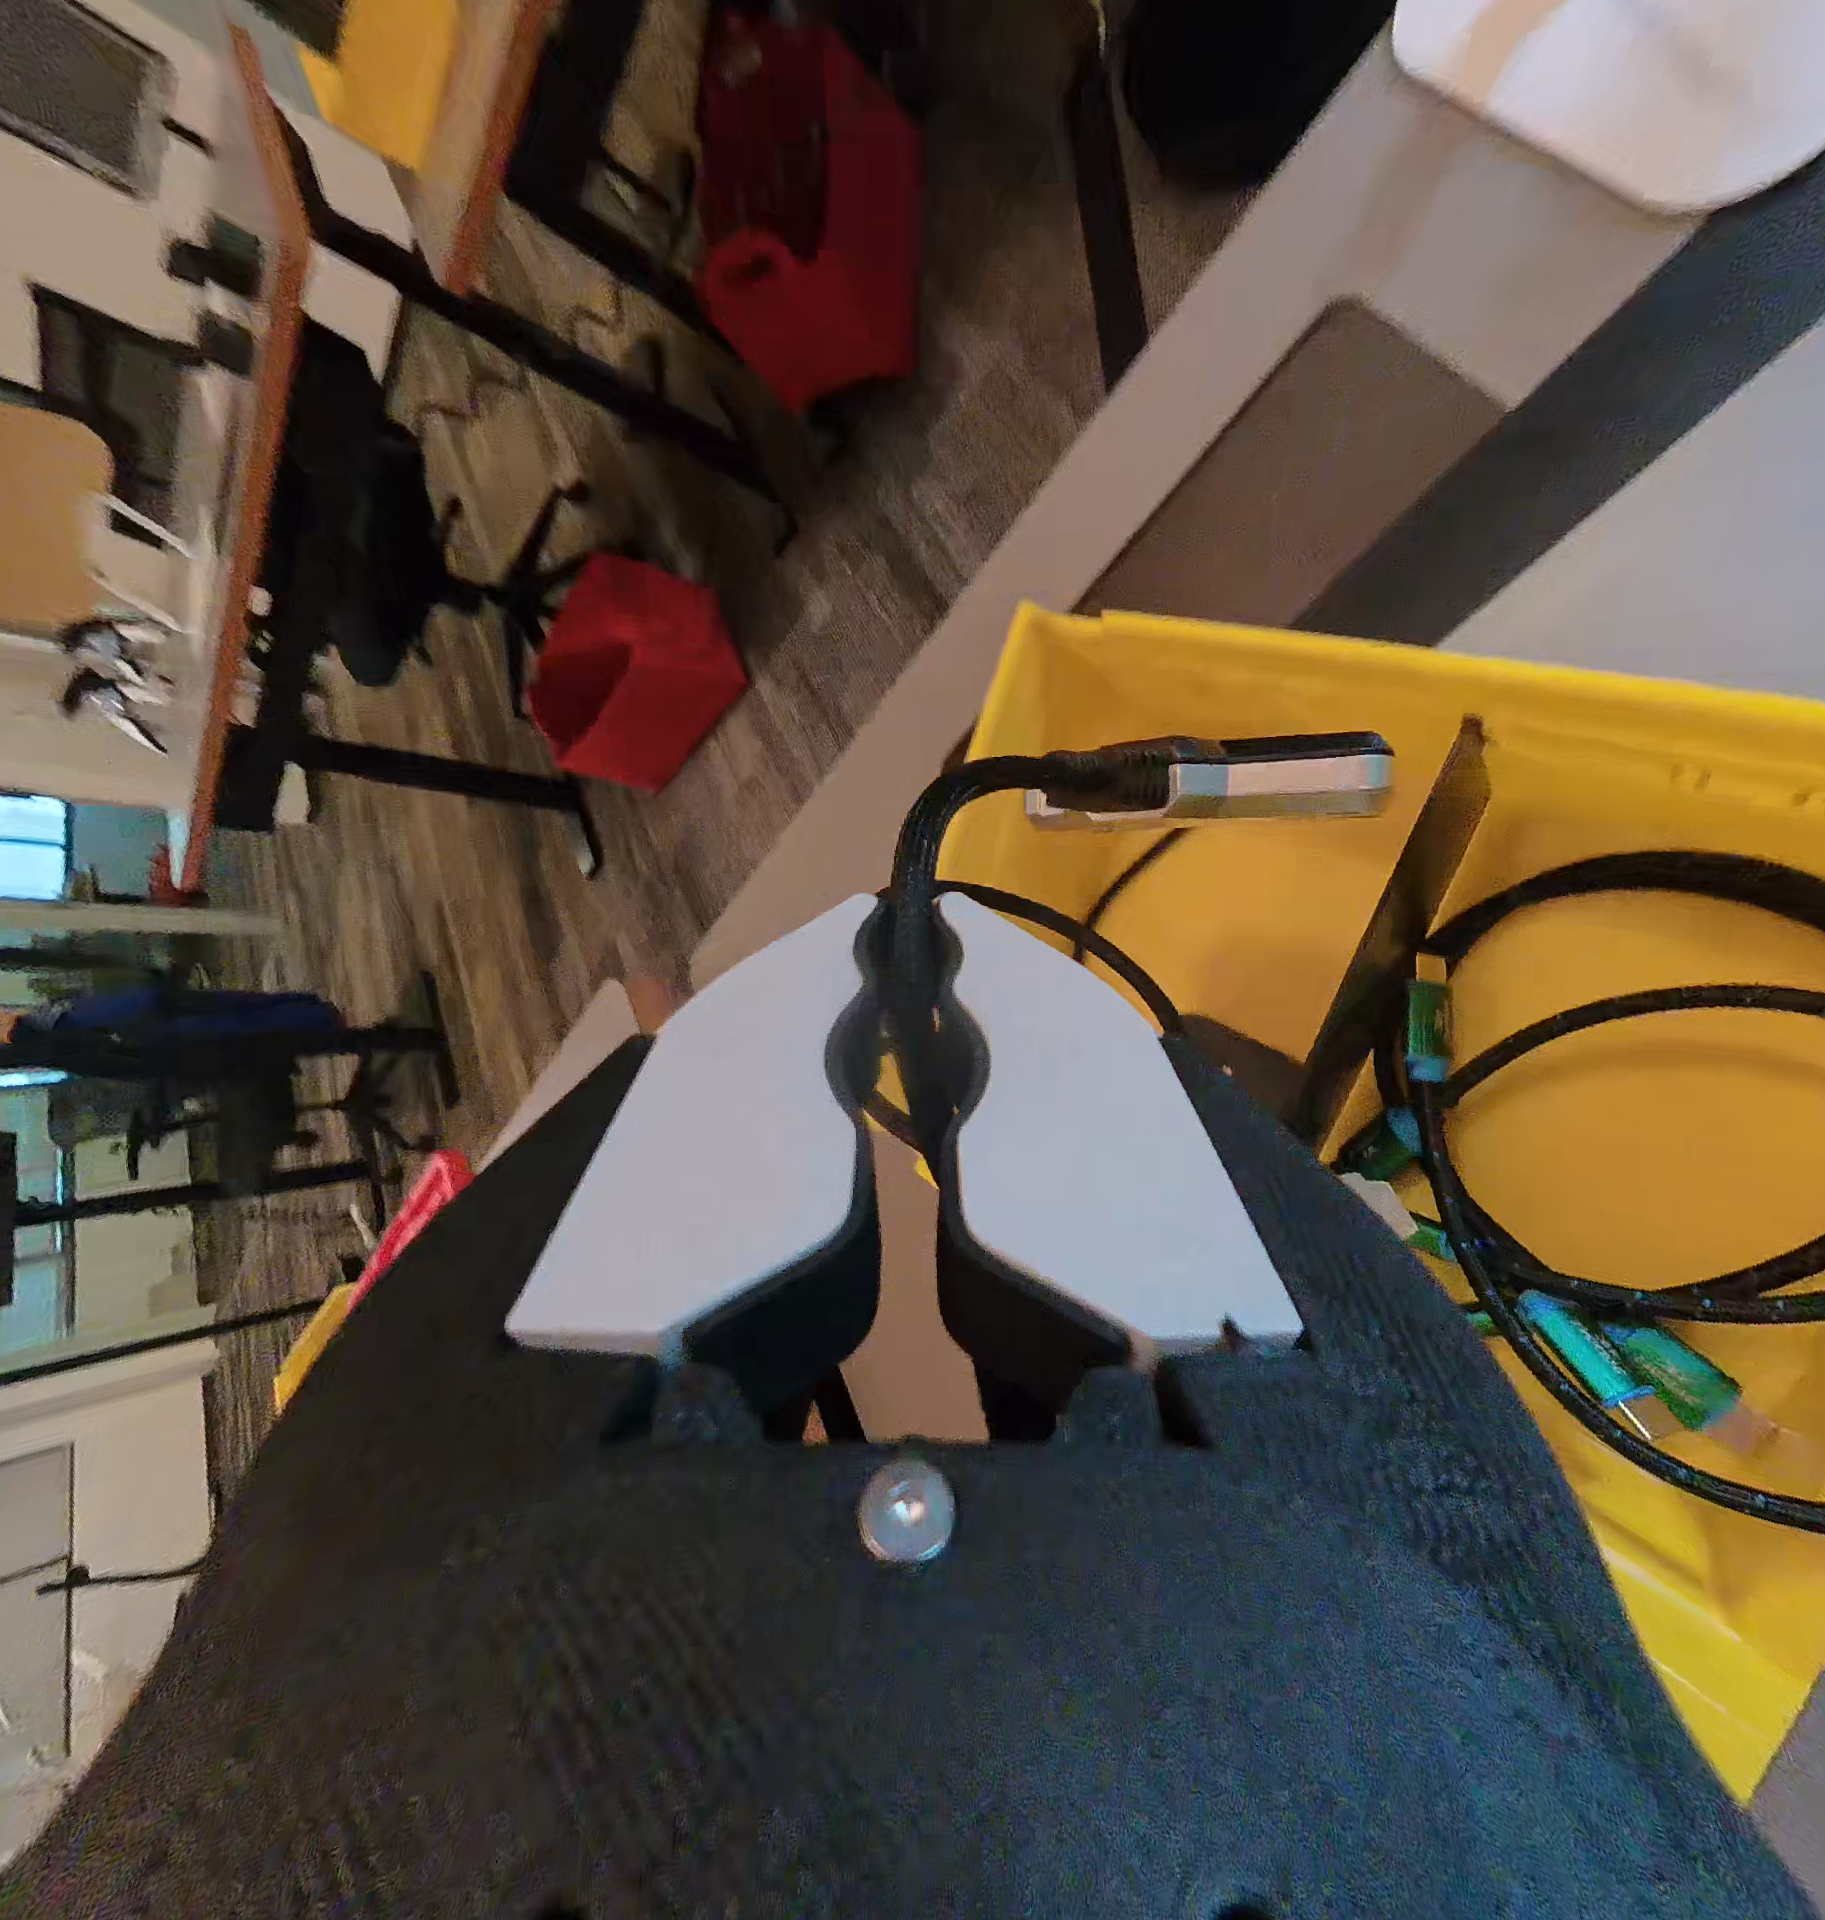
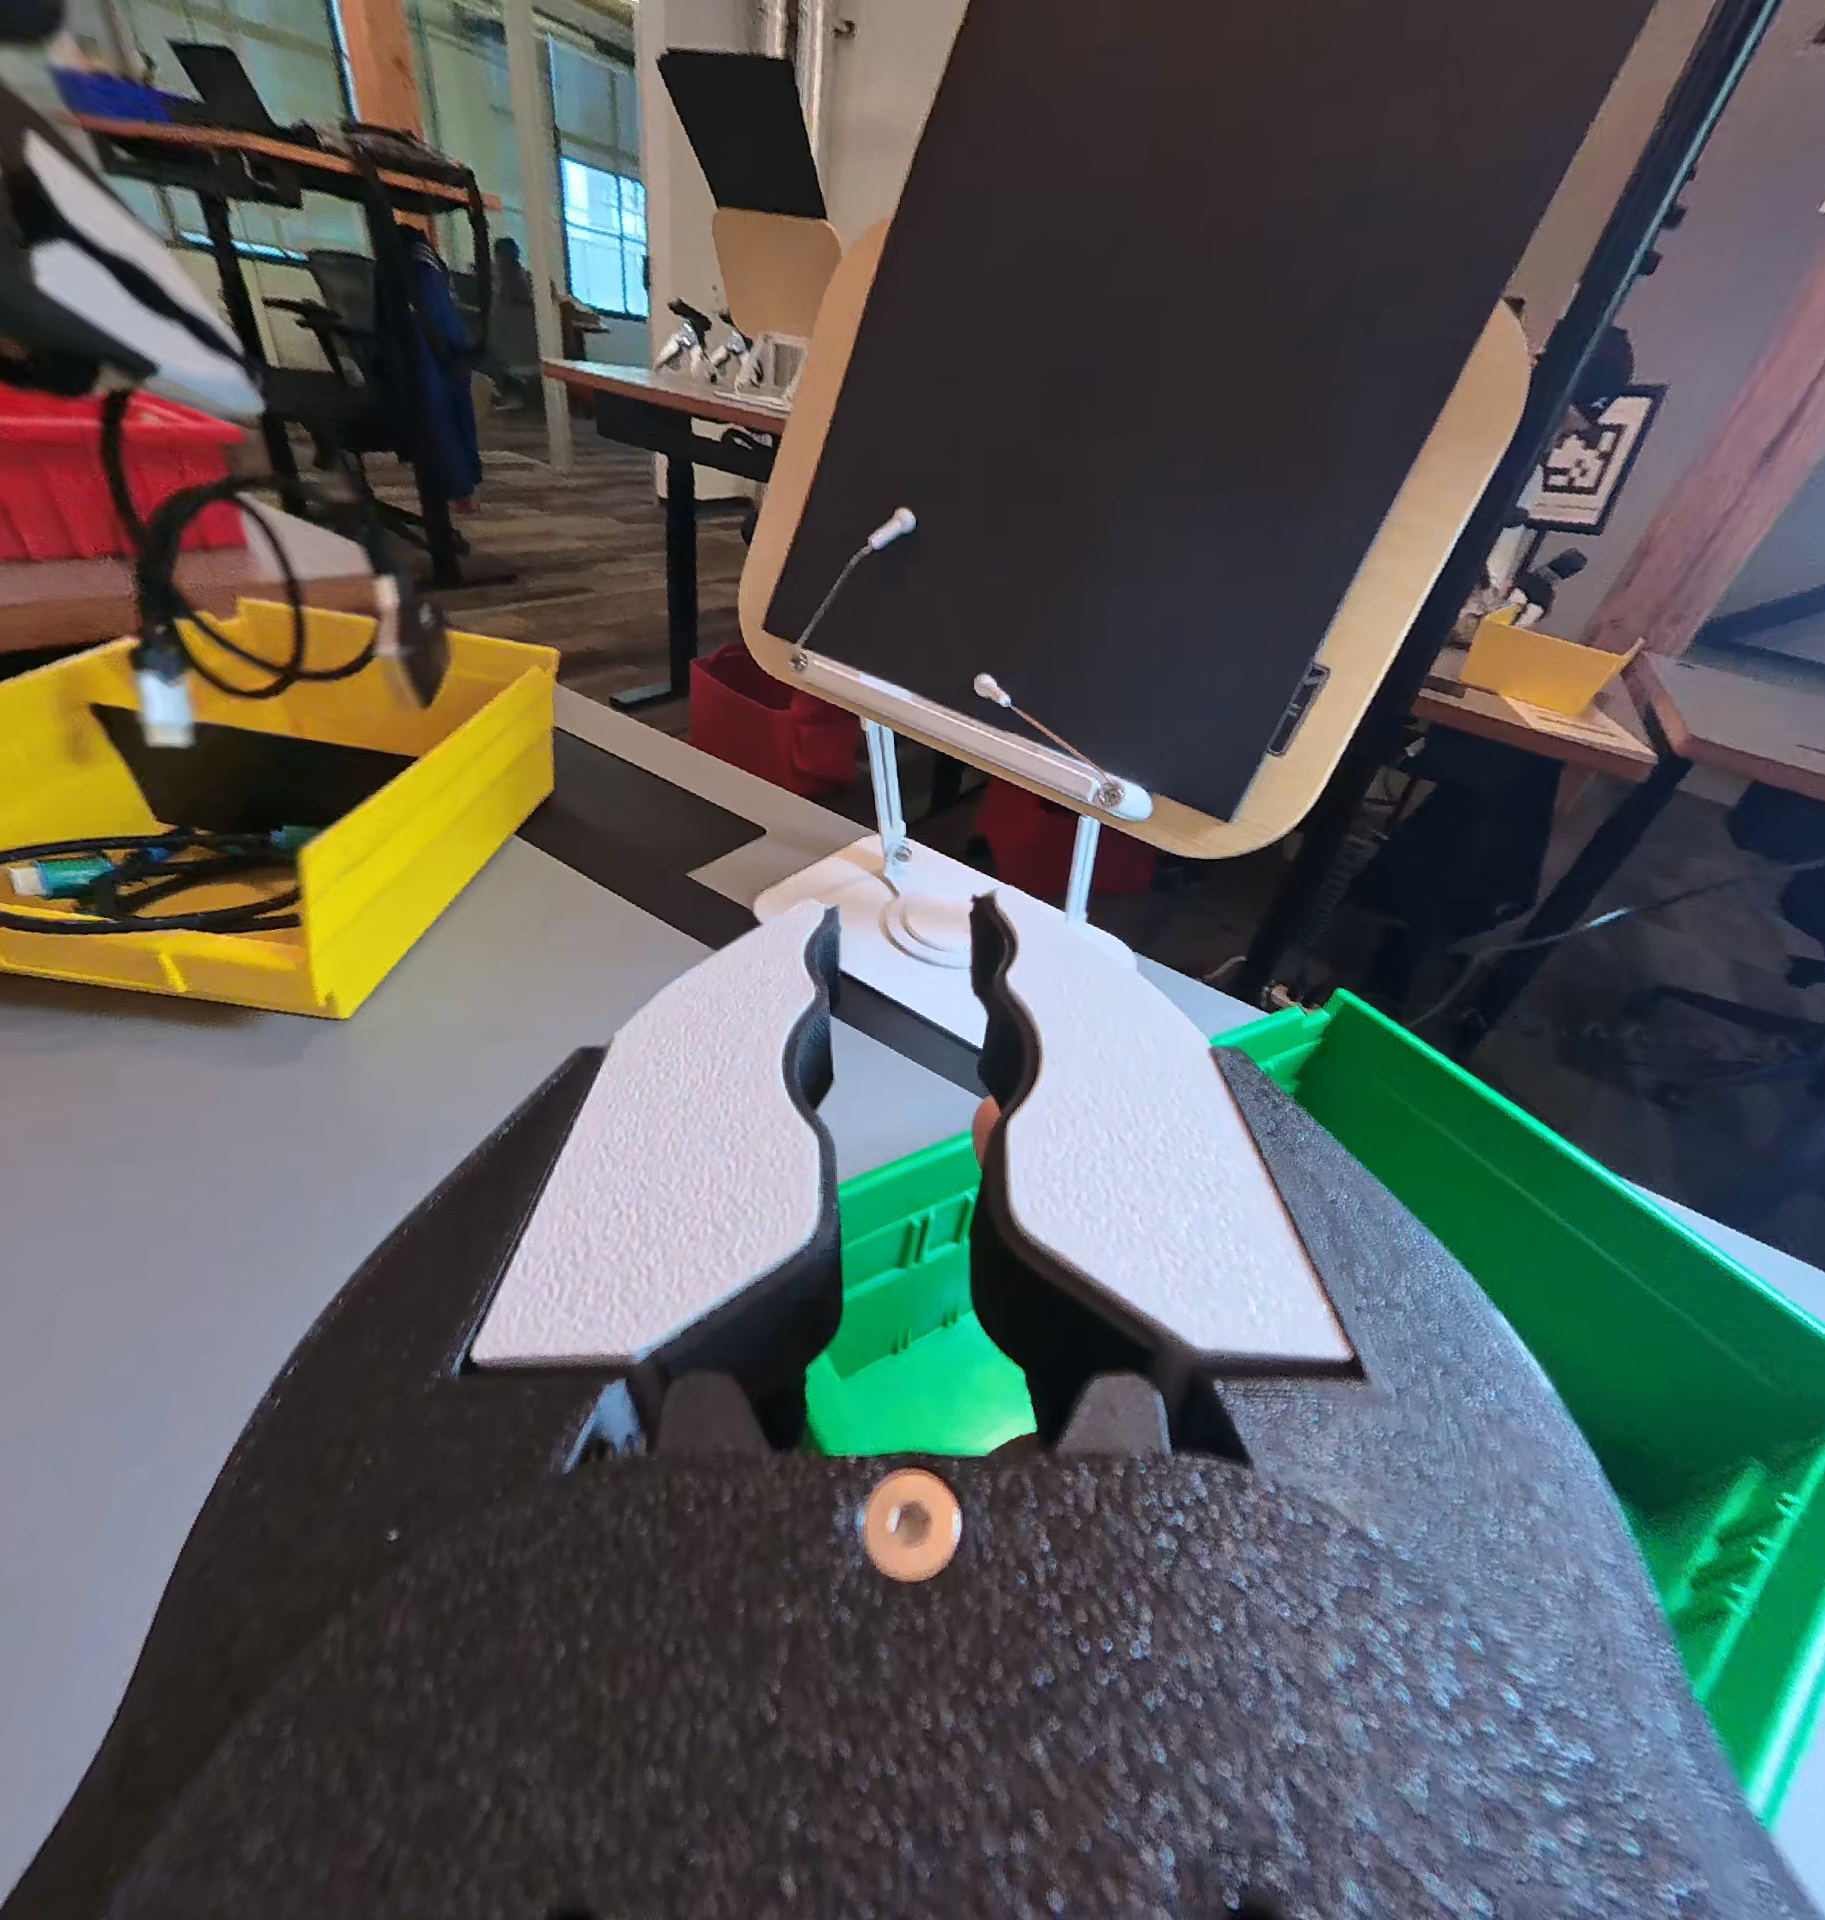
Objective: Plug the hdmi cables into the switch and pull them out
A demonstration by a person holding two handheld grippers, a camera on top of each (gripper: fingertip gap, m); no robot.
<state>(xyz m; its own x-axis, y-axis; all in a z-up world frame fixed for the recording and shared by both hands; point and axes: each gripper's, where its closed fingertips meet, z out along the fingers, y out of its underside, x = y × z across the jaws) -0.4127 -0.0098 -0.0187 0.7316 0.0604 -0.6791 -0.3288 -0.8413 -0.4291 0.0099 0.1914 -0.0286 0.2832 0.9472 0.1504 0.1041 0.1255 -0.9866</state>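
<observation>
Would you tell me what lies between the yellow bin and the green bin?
Only bare grey table, seen in the right wrist view, between yellow bin and green bin.

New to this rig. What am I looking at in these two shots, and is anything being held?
There is no robot arm: a person carries a two-finger gripper in each hand, and each gripper has a camera looking along its fingers.

The left view shows the left gripper shut on a black cable, whose silver-and-black end piece sticks out above a yellow bin. More coiled cables with green plugs lie in that bin.

The right view shows the right gripper, open and empty, over a green bin on a grey table. Ahead stands a dark board on a white stand. The yellow bin and lifted cable show far left.
</observation>
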